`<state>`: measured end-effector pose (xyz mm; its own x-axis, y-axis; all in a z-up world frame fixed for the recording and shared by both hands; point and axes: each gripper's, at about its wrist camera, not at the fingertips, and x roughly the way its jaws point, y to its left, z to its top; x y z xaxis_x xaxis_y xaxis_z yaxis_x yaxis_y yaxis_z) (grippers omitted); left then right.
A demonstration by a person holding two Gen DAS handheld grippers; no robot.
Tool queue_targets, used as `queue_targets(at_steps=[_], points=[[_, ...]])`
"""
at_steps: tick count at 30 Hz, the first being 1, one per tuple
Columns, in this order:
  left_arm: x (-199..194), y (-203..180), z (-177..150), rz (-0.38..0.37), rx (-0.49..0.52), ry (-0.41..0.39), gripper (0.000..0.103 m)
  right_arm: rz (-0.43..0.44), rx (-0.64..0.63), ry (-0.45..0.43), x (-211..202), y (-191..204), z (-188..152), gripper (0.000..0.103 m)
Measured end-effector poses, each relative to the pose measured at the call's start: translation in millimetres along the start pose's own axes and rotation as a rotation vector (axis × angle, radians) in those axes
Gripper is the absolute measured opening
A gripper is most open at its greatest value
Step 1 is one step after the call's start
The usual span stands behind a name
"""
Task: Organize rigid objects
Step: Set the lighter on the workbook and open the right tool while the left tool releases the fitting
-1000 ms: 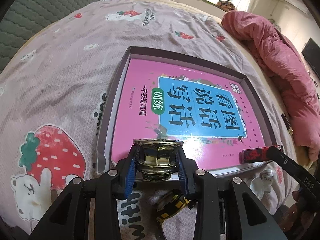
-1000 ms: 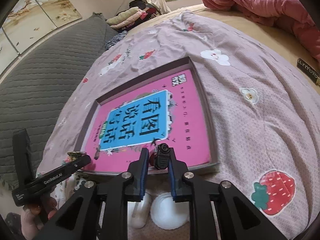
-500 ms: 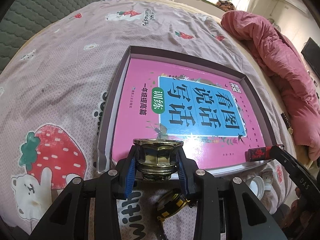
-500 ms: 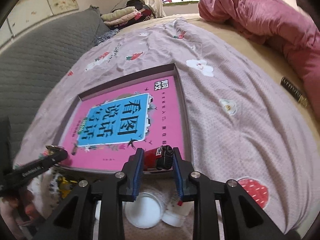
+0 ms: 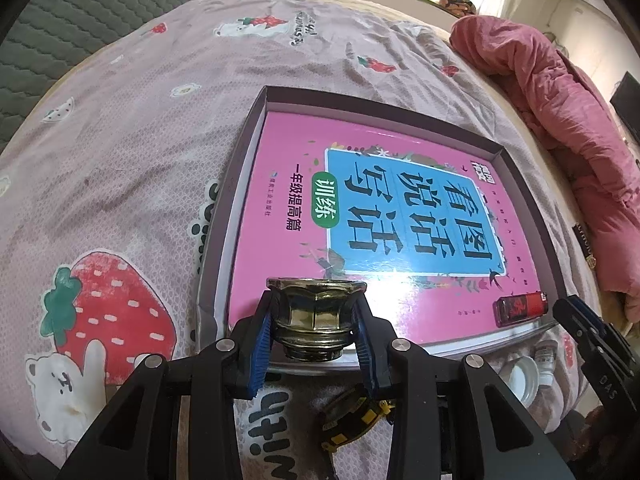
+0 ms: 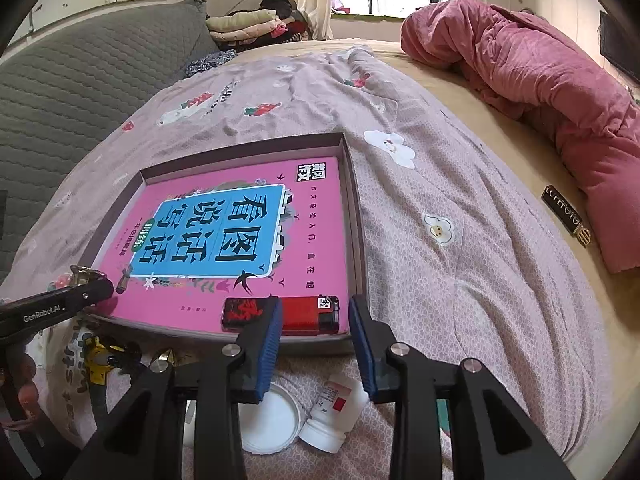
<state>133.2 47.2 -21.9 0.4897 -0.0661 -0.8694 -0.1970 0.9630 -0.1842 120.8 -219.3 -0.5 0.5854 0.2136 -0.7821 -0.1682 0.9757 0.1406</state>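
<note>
My left gripper (image 5: 316,334) is shut on a dark glass ashtray-like dish (image 5: 315,320) and holds it over the near left edge of a shallow box (image 5: 240,160) with a pink book (image 5: 400,216) in it. A red and black lighter (image 6: 282,314) lies on the book's near right corner; it also shows in the left wrist view (image 5: 520,309). My right gripper (image 6: 316,344) is open and empty, just behind the lighter, with its jaws apart. The left gripper's finger (image 6: 60,306) shows at the left of the right wrist view.
The box lies on a mauve strawberry-print bedsheet (image 6: 460,240). Below the box lie a white lid (image 6: 268,420), a small white bottle (image 6: 332,412) and a yellow-black tape measure (image 5: 352,416). A pink quilt (image 6: 540,80) is heaped at the right. A grey headboard (image 6: 80,80) stands at the left.
My right gripper has opened and let go of the lighter, which now lies flat on the book, and has drawn back. My left gripper still holds the glass dish in place.
</note>
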Motion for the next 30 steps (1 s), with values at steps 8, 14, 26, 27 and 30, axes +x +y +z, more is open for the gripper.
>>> queue_targets(at_steps=[8,14,26,27,30], points=[[9,4,5,0.022,0.002,-0.008,0.038,0.004,0.001,-0.013,-5,0,-2,0.035],[11,4,1,0.058,0.031,-0.033,0.038,0.015,0.008,-0.022,-7,-2,-4,0.035],[2,10,-3,0.019,0.017,-0.049,0.038,0.027,-0.004,-0.025,-9,0,-4,0.043],[1,10,-3,0.016,0.010,-0.052,0.038,0.027,-0.007,-0.026,-9,1,-5,0.043],[-1,11,-5,0.016,0.005,-0.058,0.040,0.029,-0.007,-0.029,-11,1,-6,0.043]])
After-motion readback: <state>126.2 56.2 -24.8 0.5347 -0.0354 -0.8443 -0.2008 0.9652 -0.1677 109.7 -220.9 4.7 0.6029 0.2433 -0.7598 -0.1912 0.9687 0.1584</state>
